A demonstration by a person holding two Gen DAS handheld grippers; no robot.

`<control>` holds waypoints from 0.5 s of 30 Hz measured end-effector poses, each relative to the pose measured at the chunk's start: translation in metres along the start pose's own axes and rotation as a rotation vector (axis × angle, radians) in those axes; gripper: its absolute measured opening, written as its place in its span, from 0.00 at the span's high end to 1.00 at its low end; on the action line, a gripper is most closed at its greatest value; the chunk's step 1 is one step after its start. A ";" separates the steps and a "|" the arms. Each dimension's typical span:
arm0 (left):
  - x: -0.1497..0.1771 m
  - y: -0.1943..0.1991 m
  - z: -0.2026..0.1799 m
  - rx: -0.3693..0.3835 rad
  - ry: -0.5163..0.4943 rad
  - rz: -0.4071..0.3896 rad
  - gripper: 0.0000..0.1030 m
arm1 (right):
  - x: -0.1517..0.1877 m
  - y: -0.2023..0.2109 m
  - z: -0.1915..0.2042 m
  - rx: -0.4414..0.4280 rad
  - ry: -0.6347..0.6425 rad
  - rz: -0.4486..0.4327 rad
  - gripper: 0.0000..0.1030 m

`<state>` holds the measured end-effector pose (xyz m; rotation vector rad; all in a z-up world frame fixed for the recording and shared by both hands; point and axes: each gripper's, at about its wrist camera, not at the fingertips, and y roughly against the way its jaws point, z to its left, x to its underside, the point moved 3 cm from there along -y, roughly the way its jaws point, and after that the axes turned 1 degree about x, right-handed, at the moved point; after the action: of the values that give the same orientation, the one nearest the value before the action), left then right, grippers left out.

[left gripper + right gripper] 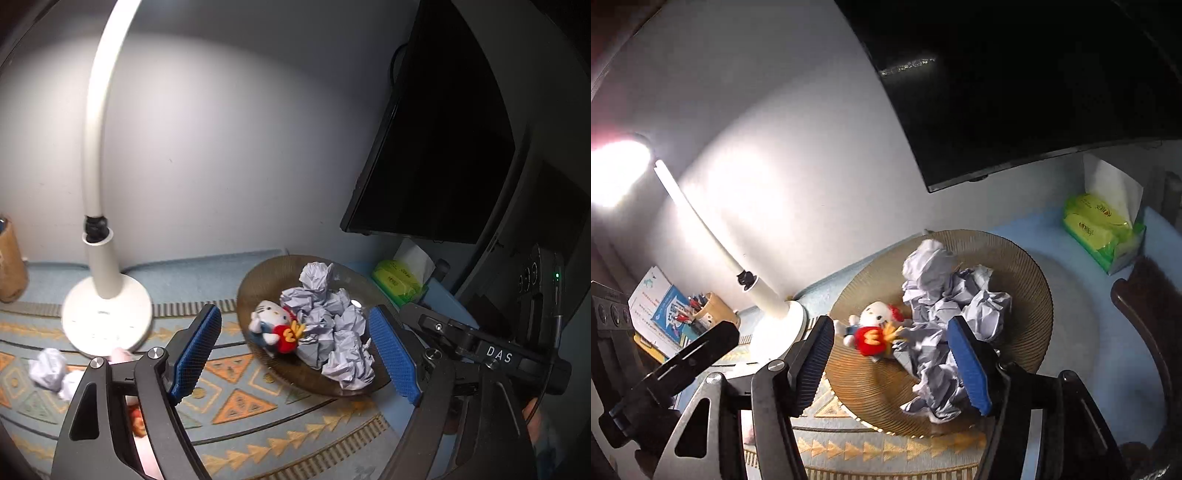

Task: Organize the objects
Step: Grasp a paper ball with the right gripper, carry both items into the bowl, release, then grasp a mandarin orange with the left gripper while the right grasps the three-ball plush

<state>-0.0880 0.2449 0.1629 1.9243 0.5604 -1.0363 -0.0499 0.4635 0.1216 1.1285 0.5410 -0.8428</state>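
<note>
A brown ribbed plate (258, 280) (1015, 266) holds several crumpled paper balls (343, 343) (960, 295). A small white cat plush in red (271, 325) (873, 330) lies at the plate's left side against the papers. My left gripper (294, 310) hangs open just in front of the plate, nothing between its blue pads. My right gripper (891, 321) is open over the plate's near rim, also with nothing in it. Another paper ball (50, 367) lies on the patterned mat to the left, and something pink (120, 356) is partly hidden behind the left finger.
A white desk lamp (107, 317) stands left of the plate, lit. A dark monitor (443, 147) hangs over the back right, with a green tissue pack (1104, 229) beneath it. A pen cup (713, 310) and papers sit far left. A dark wooden edge (1145, 314) is at right.
</note>
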 end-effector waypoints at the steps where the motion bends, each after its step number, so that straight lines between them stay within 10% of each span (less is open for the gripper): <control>1: 0.000 0.020 0.003 -0.024 -0.021 -0.023 0.21 | 0.002 0.008 0.011 -0.013 0.019 -0.008 0.39; 9: 0.011 0.161 0.058 -0.308 -0.066 -0.180 0.00 | 0.032 0.046 0.107 -0.150 0.159 -0.044 0.35; 15: 0.085 0.157 0.149 -0.499 0.028 -0.094 0.01 | 0.119 -0.005 0.142 -0.165 0.211 0.021 0.35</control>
<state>0.0024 0.0345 0.1234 1.4839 0.8437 -0.8300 0.0109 0.2939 0.0798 1.0748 0.7589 -0.6519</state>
